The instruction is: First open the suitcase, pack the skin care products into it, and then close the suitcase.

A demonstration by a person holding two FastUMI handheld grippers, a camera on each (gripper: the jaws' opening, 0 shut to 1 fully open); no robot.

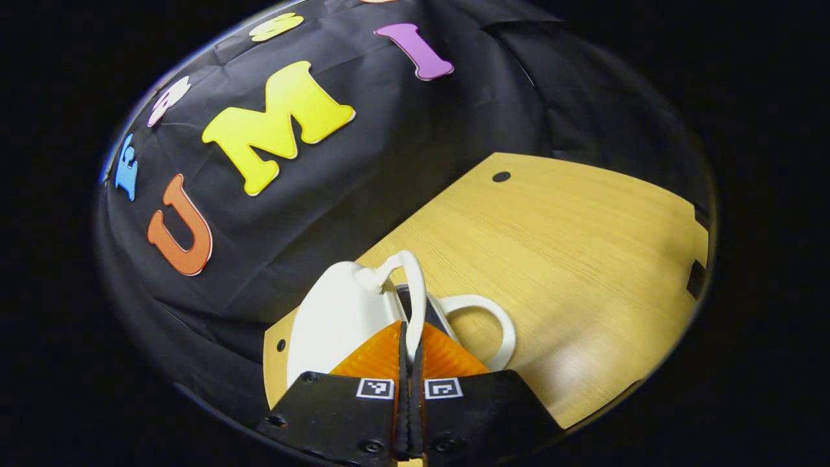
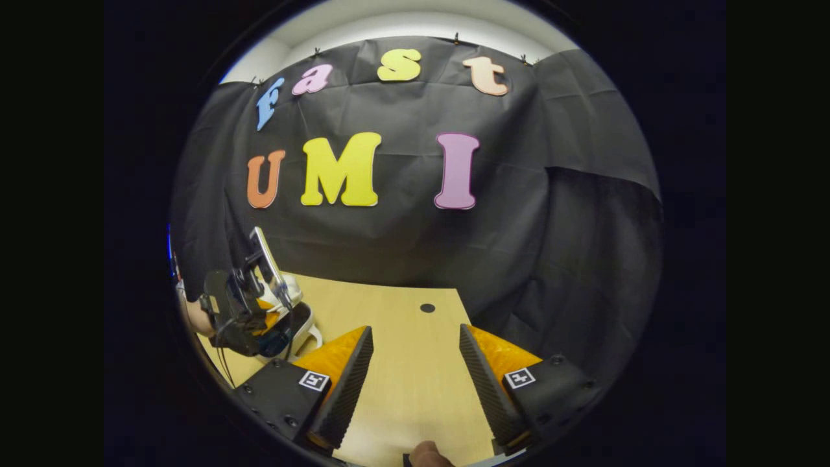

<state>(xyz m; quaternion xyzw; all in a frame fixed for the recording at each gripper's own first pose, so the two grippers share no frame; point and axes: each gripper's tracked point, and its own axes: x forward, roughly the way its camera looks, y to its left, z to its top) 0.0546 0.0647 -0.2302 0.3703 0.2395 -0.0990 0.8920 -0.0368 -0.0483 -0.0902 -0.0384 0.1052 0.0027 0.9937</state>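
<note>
on the wooden table [image 1: 570, 259], left hand-held gripper [image 1: 410, 337] pinches suitcase handle [image 1: 415, 292]; right hand-held gripper [image 2: 415, 363] gapes.

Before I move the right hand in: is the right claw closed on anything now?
No. In the right gripper view the right claw stands wide open, with only bare table between its fingers.

Left gripper view: rides low and close behind the white suitcase [image 1: 337, 318], tilted, facing across the wooden surface [image 1: 551, 259] toward the far cloth wall [image 1: 389, 181]. Right gripper view: higher, level, farther back, facing the same wall [image 2: 402, 246]. Shared: surface [image 2: 402, 376], wall, and the suitcase [image 2: 295, 318] at its near left.
</note>
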